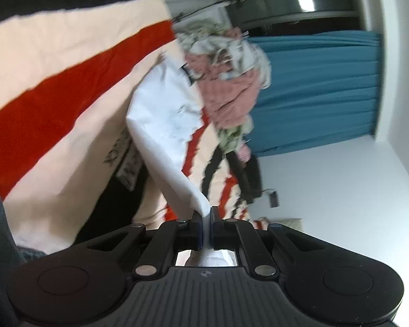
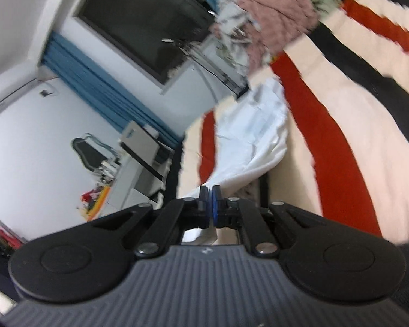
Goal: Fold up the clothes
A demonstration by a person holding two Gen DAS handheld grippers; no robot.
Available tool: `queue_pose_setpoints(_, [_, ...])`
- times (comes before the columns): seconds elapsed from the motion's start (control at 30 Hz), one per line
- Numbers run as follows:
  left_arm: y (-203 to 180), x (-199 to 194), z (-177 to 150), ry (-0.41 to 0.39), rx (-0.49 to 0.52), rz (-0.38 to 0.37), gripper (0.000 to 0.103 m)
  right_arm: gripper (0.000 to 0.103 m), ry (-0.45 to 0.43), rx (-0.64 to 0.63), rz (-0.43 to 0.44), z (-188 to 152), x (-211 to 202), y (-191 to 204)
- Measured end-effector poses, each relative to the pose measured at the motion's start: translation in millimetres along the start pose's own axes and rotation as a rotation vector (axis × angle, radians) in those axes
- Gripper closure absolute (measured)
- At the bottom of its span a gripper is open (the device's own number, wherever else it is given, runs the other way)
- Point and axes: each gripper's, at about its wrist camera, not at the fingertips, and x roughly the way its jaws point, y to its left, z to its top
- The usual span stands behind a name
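Note:
A white garment (image 1: 166, 114) hangs stretched over the striped bed cover (image 1: 68, 62). My left gripper (image 1: 206, 212) is shut on one edge of it; cloth runs through the jaws and bunches behind them. My right gripper (image 2: 210, 190) is shut on another edge of the white garment (image 2: 253, 130), which stretches away from it over the bed cover (image 2: 340, 125). Both views are tilted and blurred.
A heap of pink and patterned clothes (image 1: 226, 81) lies on the bed beyond the garment, also in the right wrist view (image 2: 270, 13). A teal curtain (image 1: 313, 92), white walls, a dark window (image 2: 139, 21), a printer (image 2: 141, 147) and a chair (image 2: 90, 155) stand around.

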Motion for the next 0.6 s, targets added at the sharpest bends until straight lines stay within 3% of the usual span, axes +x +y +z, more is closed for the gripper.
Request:
queue_pose_setpoints(0.07, [5, 18, 11, 0.011, 0.008, 0.036, 0.098, 0.098, 0.001, 0.042, -0.024, 5, 19, -11])
queue_pose_setpoints(0.3, [-8, 119, 94, -0.038, 0.016, 0.178, 0.098, 0.098, -0.025, 0.169, -0.11, 61, 113, -30])
queue_pose_setpoints(0.43, [-12, 178, 140, -0.076, 0.113, 0.246, 0.098, 0.098, -0.042, 0.16, -0.152, 90, 175, -43])
queue_pose_setpoints(0.6, [-11, 230, 165, -0.14, 0.28, 0.249, 0.098, 0.098, -0.083, 0.09, -0.164, 106, 237, -71])
